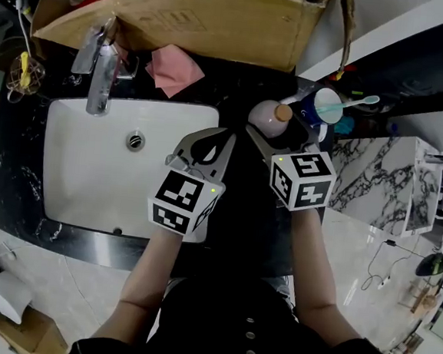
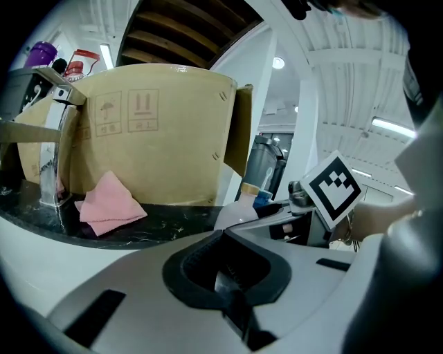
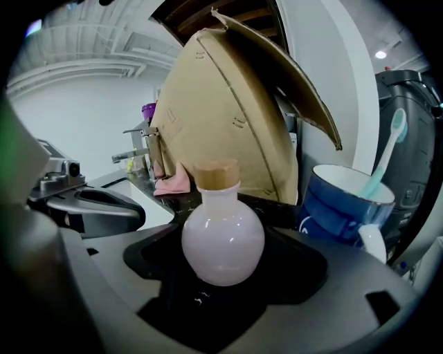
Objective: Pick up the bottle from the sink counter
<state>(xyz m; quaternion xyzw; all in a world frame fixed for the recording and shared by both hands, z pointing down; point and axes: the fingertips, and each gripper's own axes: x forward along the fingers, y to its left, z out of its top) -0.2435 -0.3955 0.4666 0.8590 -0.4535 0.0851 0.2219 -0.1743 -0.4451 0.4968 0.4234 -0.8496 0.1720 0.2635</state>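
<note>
1. Bottle [image 3: 223, 238]: a round, pale pink flask with a short neck and a cork stopper. It stands upright on the black marble bench [image 1: 237, 89], just beside a blue mug [image 3: 346, 204].
2. The right tool [image 1: 281, 130] is wide, with a jaw on either side of the bottle and neither pressing it. The left tool [image 1: 225, 136] is closed on nothing.
3. A white sink [image 1: 91, 169] is set into the bench, and a pink cloth [image 1: 173, 68] and a cardboard box [image 1: 197, 16] lie behind it.

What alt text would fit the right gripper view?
A round, pale pink bottle with a cork stopper stands between the open jaws of the right gripper. Behind it stands a cardboard box; to the right, a blue cup holds a toothbrush.
</note>
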